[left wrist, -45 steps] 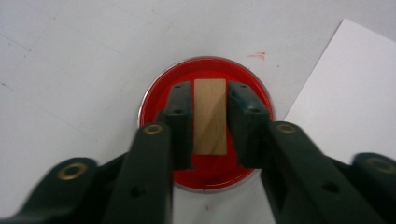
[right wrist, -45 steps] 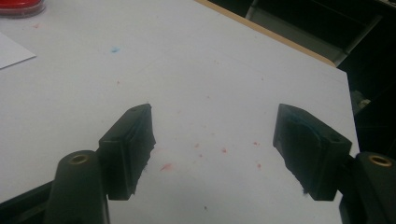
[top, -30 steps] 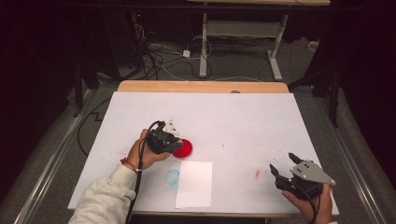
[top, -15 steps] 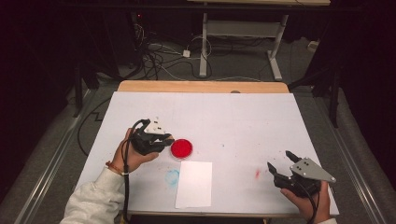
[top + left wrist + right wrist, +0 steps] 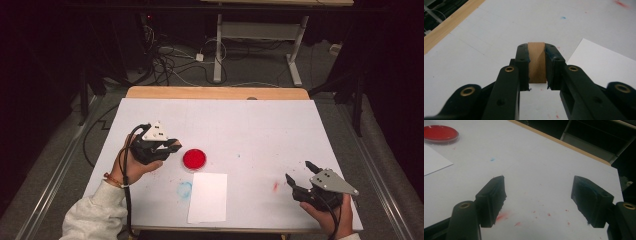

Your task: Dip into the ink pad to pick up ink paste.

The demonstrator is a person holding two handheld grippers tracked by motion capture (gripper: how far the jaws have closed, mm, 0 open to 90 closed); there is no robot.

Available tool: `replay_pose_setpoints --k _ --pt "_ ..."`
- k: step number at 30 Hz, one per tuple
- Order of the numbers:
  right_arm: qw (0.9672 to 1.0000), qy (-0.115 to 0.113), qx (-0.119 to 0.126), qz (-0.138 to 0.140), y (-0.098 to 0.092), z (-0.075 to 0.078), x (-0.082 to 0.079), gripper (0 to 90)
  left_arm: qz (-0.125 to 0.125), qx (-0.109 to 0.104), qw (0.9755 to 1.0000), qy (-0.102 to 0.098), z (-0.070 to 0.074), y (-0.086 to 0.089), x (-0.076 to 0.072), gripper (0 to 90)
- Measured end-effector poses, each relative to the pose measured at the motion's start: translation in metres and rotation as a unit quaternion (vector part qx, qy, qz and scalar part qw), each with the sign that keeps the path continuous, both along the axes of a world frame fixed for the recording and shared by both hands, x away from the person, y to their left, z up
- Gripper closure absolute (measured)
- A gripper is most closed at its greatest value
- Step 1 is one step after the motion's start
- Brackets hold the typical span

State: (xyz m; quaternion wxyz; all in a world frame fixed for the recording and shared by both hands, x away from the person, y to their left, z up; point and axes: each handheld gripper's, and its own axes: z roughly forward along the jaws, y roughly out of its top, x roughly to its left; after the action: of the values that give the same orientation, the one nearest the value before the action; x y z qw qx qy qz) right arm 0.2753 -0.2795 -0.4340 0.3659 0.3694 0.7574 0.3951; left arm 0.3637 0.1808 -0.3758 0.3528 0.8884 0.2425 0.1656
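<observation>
While the left gripper point(image 5: 172, 146) sits at the left middle of the high view, its 2 jaws pinch a small tan block point(image 5: 537, 62); in the left gripper view that block stands upright at the frame's centre, clamped on both sides by the black pads, with white bench point(image 5: 250, 125) beneath it. Just right of this gripper in the high view lies a red dish point(image 5: 194, 159), close to the jaw tips but apart from them. Below the dish, near the bottom centre, a white sheet point(image 5: 208, 197) lies flat, with a faint blue smudge point(image 5: 184, 189) just beside its left edge. At the lower right of the high view the right gripper point(image 5: 299, 177) rests in a hand, its jaws spread wide with nothing between them; the right gripper view shows bare bench and a red smear point(image 5: 502, 216) in the gap. That view also has the dish at its upper left corner and the sheet's corner at its left edge.
</observation>
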Motion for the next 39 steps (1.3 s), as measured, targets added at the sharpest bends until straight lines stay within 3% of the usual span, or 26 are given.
replay_pose_setpoints --k 8,15,21,27,32,39 --pt "0.9999 -0.007 0.008 -0.003 0.000 0.002 -0.002 24.5 -0.003 0.014 0.9999 0.003 -0.006 -0.006 0.003 73.5" --pt "0.9998 -0.014 0.008 -0.009 -0.001 0.003 -0.006 22.2 -0.020 0.023 0.9995 -0.003 -0.001 -0.018 0.002 73.5" --pt "0.9999 -0.003 0.004 -0.012 -0.001 -0.001 -0.005 21.9 -0.031 0.023 0.9992 0.007 -0.001 -0.027 0.011 73.5" --pt "0.9999 0.000 -0.007 -0.009 0.003 -0.003 -0.003 22.1 -0.033 0.054 0.9975 0.033 -0.027 -0.040 0.027 73.6" --pt "0.9998 0.004 -0.015 -0.011 0.005 -0.005 -0.003 22.2 -0.034 0.063 0.9949 0.071 -0.050 -0.050 0.040 73.5" --pt "0.9997 0.006 -0.022 -0.011 0.004 -0.006 -0.002 22.4 -0.034 0.076 0.9915 0.100 -0.070 -0.059 0.051 73.5"
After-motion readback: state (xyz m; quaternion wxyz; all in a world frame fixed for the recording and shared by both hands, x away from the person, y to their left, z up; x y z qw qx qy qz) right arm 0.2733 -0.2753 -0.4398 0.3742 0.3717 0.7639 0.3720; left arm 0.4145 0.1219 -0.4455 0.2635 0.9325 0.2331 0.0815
